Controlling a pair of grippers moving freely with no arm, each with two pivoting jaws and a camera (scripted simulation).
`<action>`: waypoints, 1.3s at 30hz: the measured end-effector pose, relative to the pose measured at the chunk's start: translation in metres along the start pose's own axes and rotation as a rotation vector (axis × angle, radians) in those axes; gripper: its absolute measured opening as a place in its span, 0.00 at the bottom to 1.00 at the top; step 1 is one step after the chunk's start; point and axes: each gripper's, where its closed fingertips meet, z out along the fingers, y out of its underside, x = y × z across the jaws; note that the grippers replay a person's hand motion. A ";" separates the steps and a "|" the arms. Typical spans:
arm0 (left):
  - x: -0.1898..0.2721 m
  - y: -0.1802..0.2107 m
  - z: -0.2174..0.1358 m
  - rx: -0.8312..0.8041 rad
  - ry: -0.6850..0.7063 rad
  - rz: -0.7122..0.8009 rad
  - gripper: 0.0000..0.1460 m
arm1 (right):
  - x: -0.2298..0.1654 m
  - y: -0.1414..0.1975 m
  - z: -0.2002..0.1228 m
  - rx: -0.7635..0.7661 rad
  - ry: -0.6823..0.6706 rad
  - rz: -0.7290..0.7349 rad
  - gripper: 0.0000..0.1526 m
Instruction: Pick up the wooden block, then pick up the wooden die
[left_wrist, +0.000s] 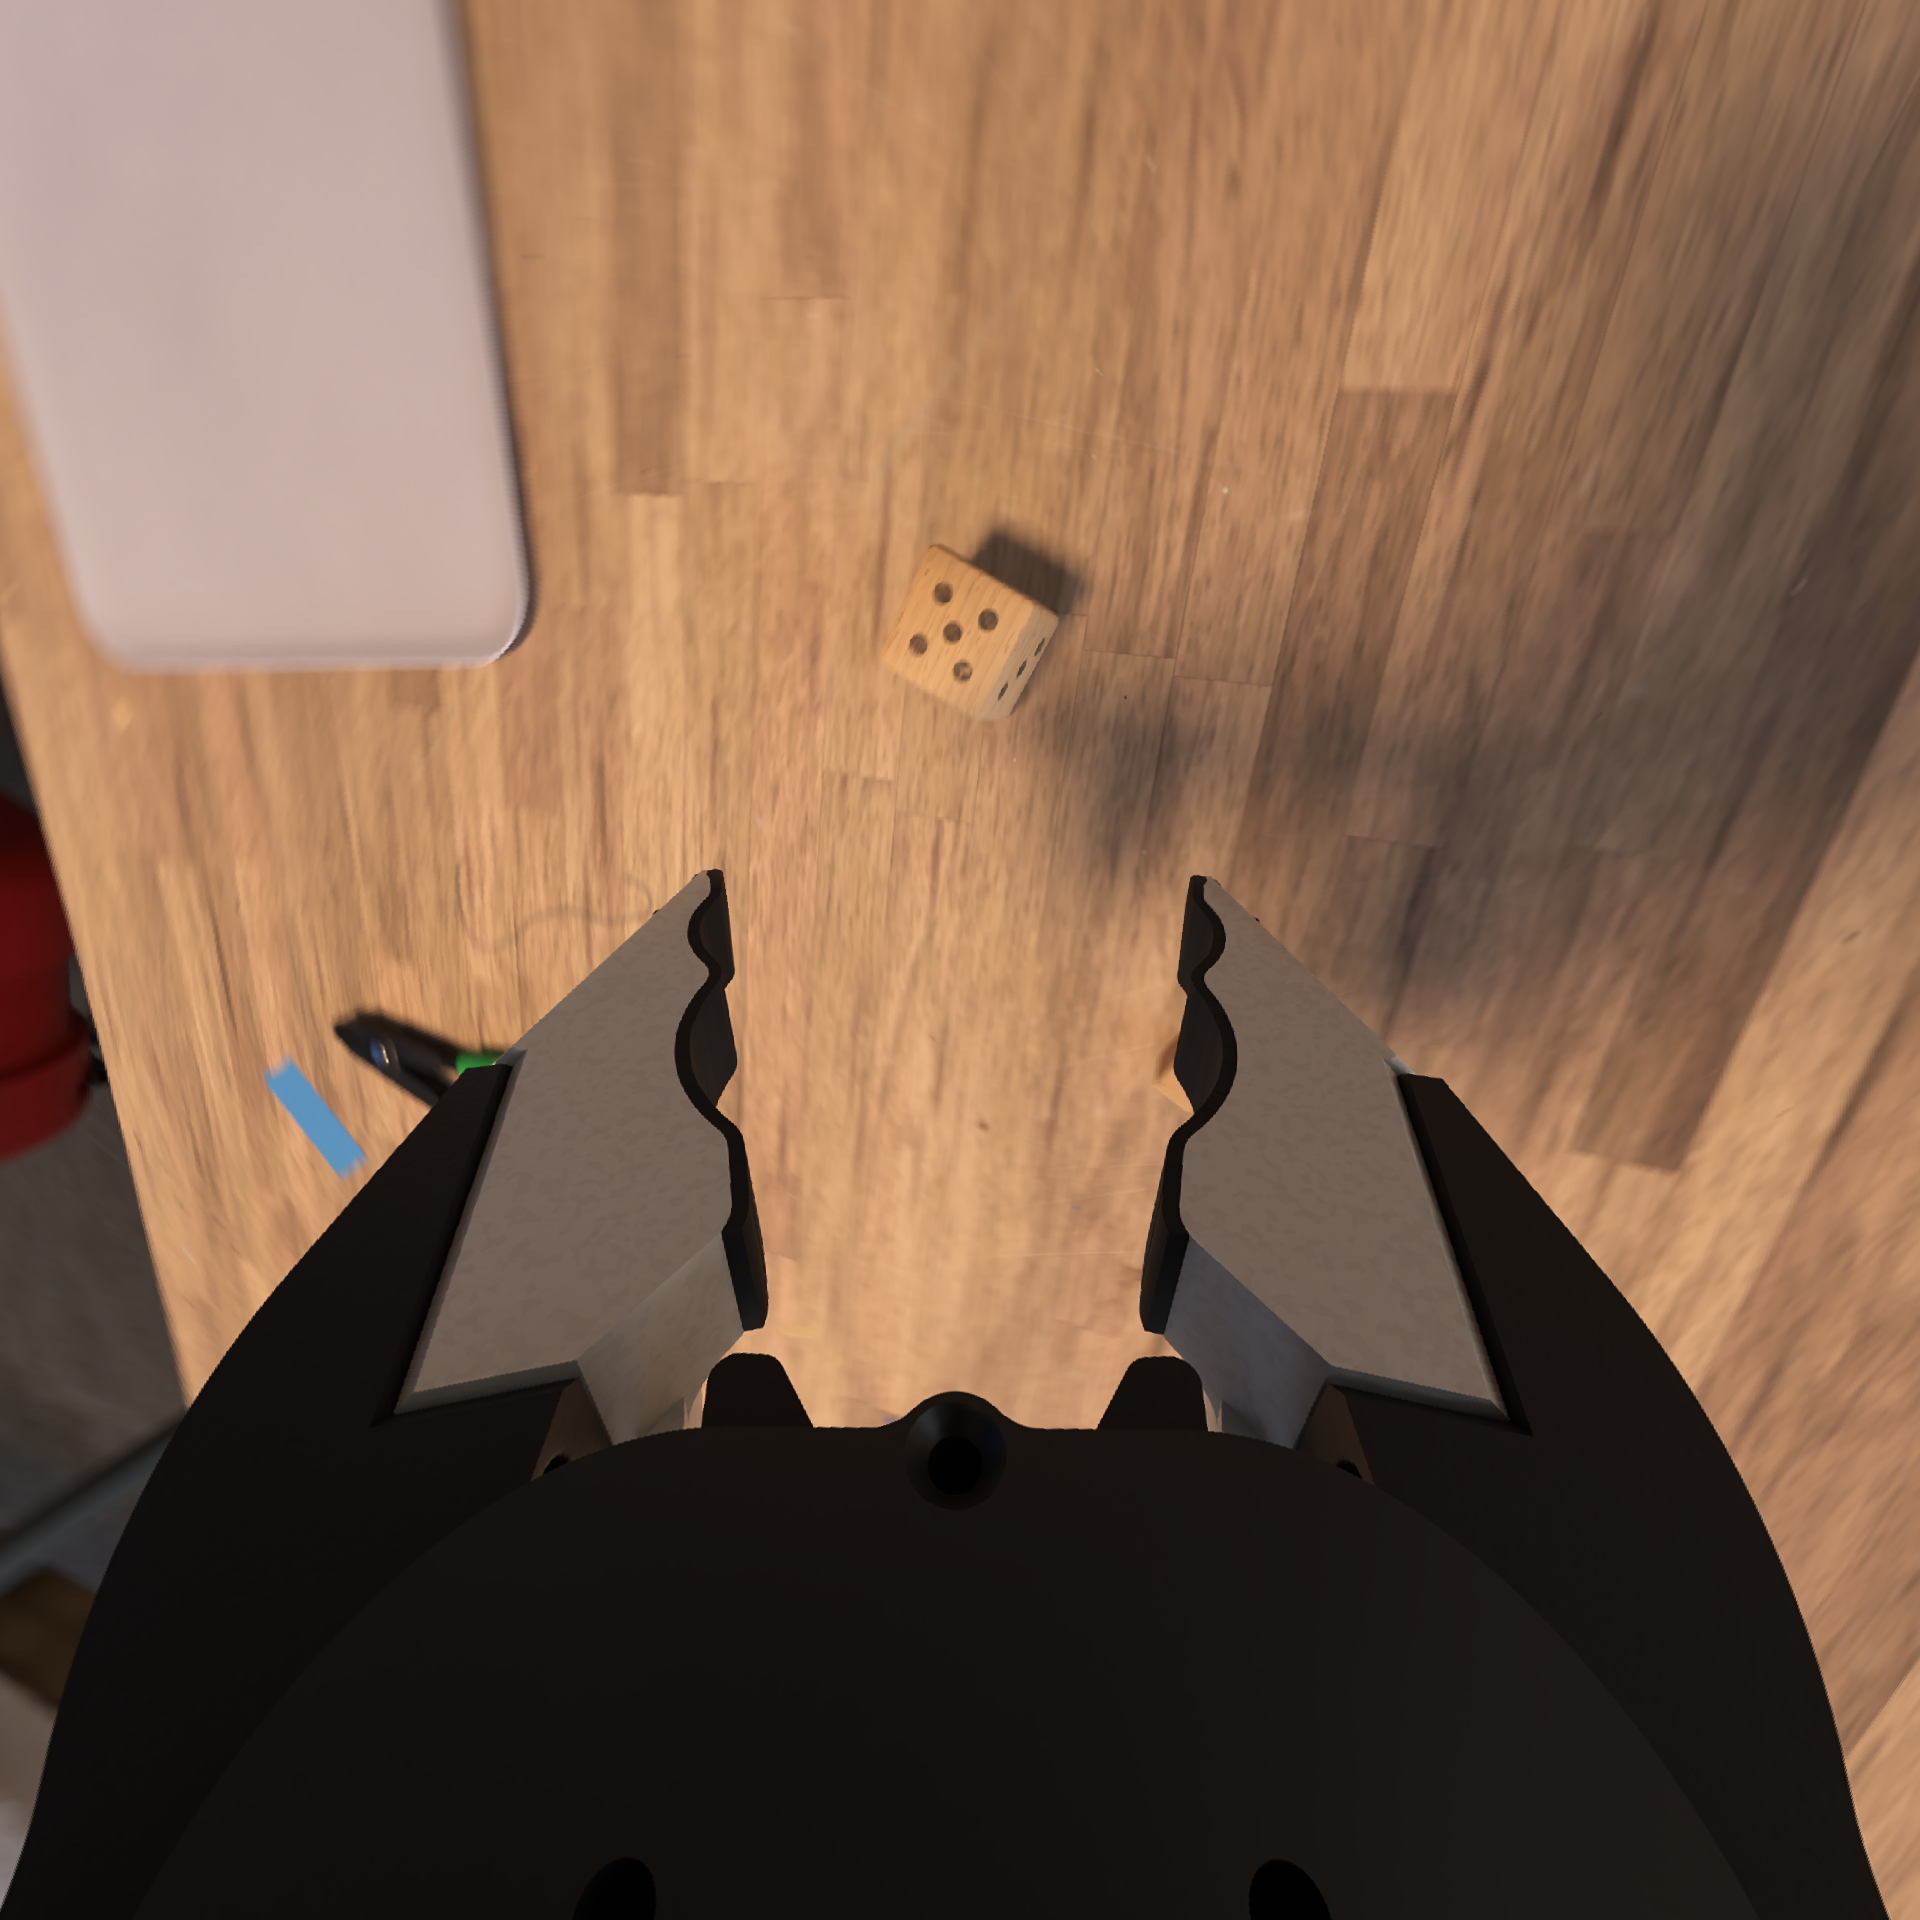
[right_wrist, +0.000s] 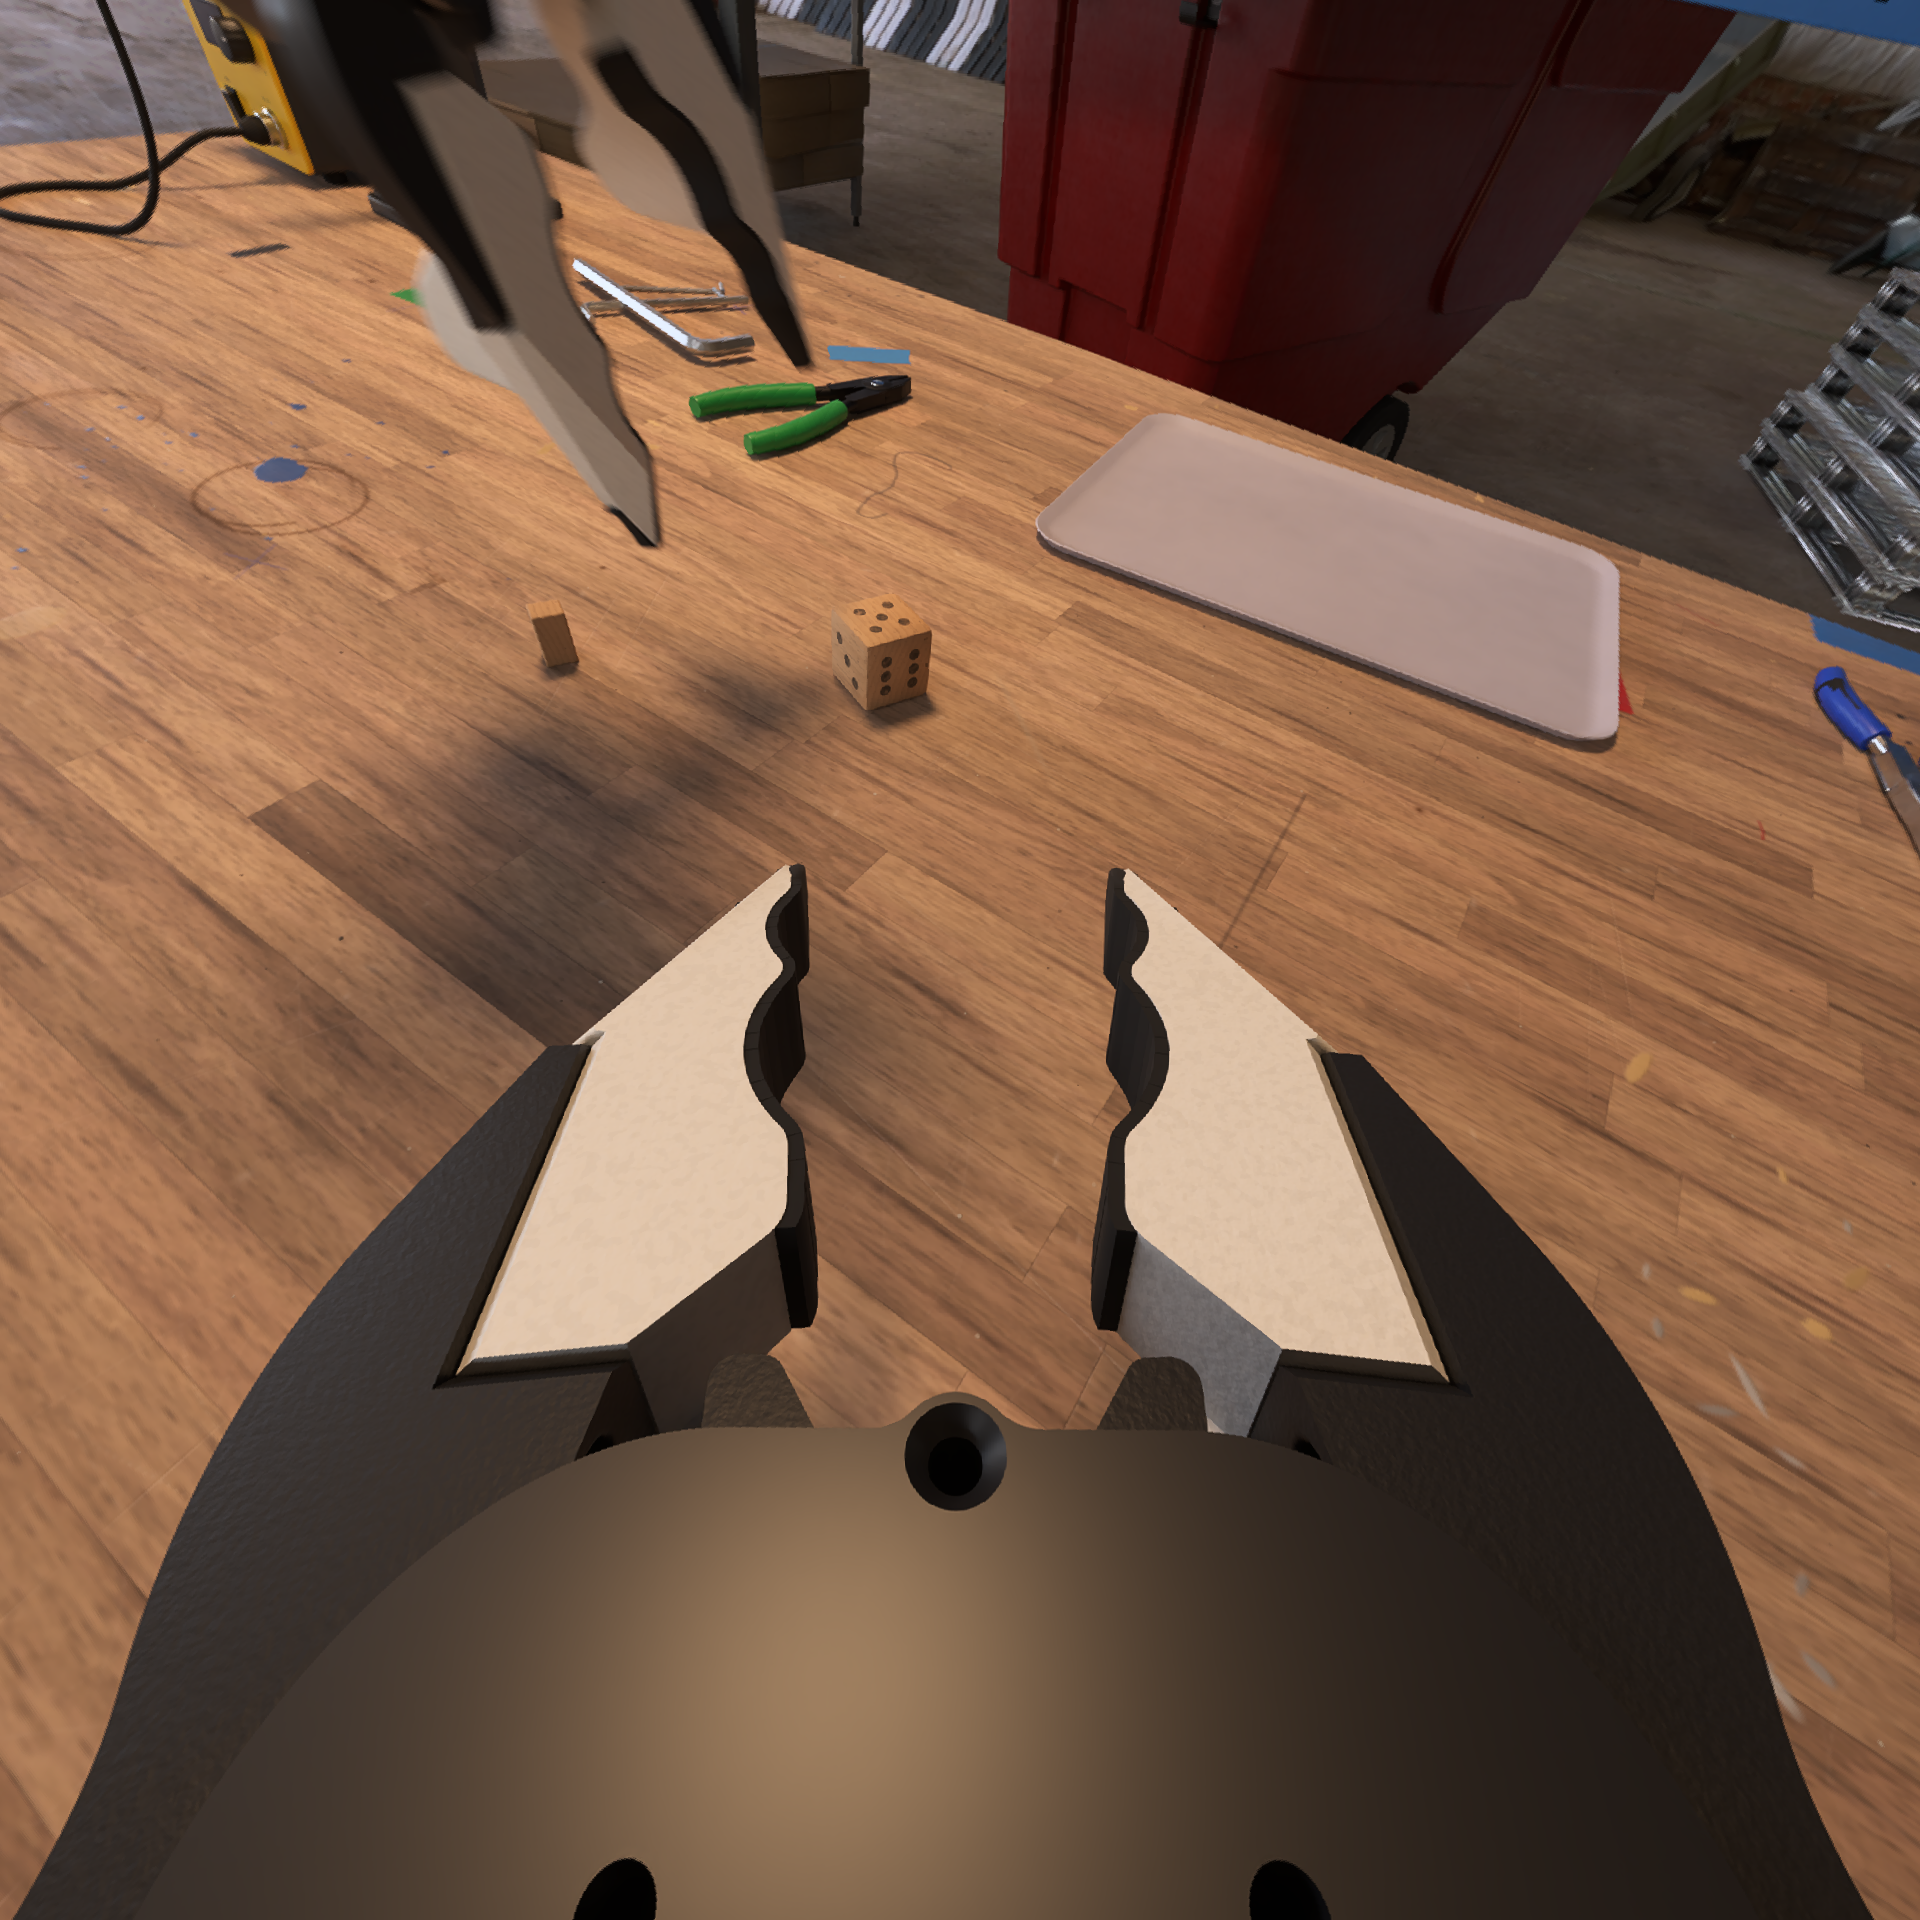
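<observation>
Two empty claws over a wooden table, one small block and one die lying free.

We see one wooden block standing upright, long axis vertical, and one die resting flat, five dots up, well to the block's right. Our left claw hangs tilted above the table, tips apart and empty, its nearer tip just above and beside the block; in its own view the die lies ahead, and only a sliver of the block shows by the right finger. Our right claw is spread and empty, both pieces well ahead. One pink tray lies farther right; one pair of green-handled pliers lies behind.
</observation>
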 end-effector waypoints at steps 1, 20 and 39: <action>0.002 0.005 -0.013 0.064 -0.046 -0.078 0.60 | 0.000 0.000 0.000 -0.001 0.001 -0.005 0.38; 0.158 0.097 -0.083 0.565 -0.735 -1.031 0.71 | -0.009 0.010 0.012 -0.037 -0.010 -0.023 0.38; 0.086 0.080 0.000 0.375 -0.385 -0.995 0.56 | -0.005 0.007 0.007 -0.021 -0.001 -0.015 0.37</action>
